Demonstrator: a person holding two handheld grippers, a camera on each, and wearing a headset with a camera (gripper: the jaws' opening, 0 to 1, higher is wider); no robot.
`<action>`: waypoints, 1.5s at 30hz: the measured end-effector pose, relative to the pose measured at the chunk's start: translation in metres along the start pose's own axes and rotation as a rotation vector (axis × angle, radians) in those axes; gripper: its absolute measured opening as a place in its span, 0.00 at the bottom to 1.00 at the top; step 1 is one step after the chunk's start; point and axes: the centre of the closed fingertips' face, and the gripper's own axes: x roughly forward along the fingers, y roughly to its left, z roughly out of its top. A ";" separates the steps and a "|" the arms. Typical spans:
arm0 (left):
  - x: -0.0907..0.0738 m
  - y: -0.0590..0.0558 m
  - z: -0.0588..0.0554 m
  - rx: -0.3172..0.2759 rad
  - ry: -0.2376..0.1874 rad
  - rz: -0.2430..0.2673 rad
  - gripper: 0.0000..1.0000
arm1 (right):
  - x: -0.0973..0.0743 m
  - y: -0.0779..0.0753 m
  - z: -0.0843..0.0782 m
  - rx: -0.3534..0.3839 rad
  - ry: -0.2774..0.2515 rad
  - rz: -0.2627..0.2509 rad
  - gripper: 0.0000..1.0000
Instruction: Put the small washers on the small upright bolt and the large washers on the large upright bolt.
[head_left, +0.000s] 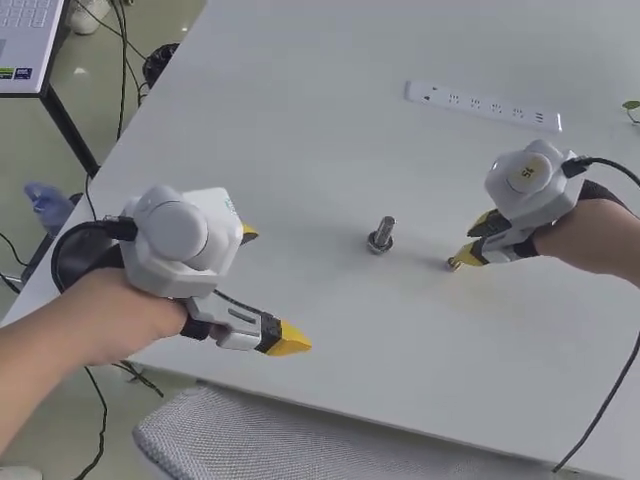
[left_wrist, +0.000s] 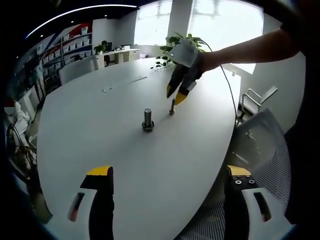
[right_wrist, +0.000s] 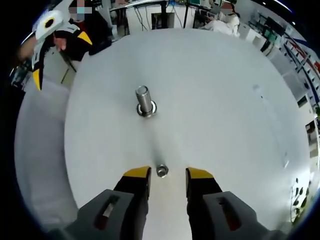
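The large upright bolt (head_left: 381, 235) (left_wrist: 147, 120) (right_wrist: 145, 100) stands mid-table with rings around its base. To its right stands the small upright bolt (head_left: 453, 263) (left_wrist: 172, 106) (right_wrist: 161, 170). My right gripper (head_left: 475, 240) (right_wrist: 168, 173) (left_wrist: 178, 94) is open, one yellow fingertip on each side of the small bolt, with a small gap on both sides. My left gripper (head_left: 267, 290) (left_wrist: 169, 172) hangs wide open over the near left of the white table (head_left: 300, 130), holding nothing. I see no loose washers on the table.
A white power strip (head_left: 485, 104) lies at the far right of the table. A mesh chair (head_left: 250, 440) stands at the near edge. A laptop (head_left: 25, 40) sits on a desk at the far left, with cables on the floor below it.
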 end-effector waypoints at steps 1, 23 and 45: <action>0.000 -0.001 0.001 0.000 -0.003 0.000 0.92 | -0.004 0.000 0.004 -0.004 -0.027 -0.010 0.31; -0.011 0.002 0.023 -0.025 -0.064 0.037 0.93 | -0.085 0.021 0.004 0.296 -0.482 -0.119 0.57; -0.022 0.002 0.021 -0.110 -0.133 0.079 0.94 | -0.102 0.073 -0.037 0.517 -0.626 -0.138 0.68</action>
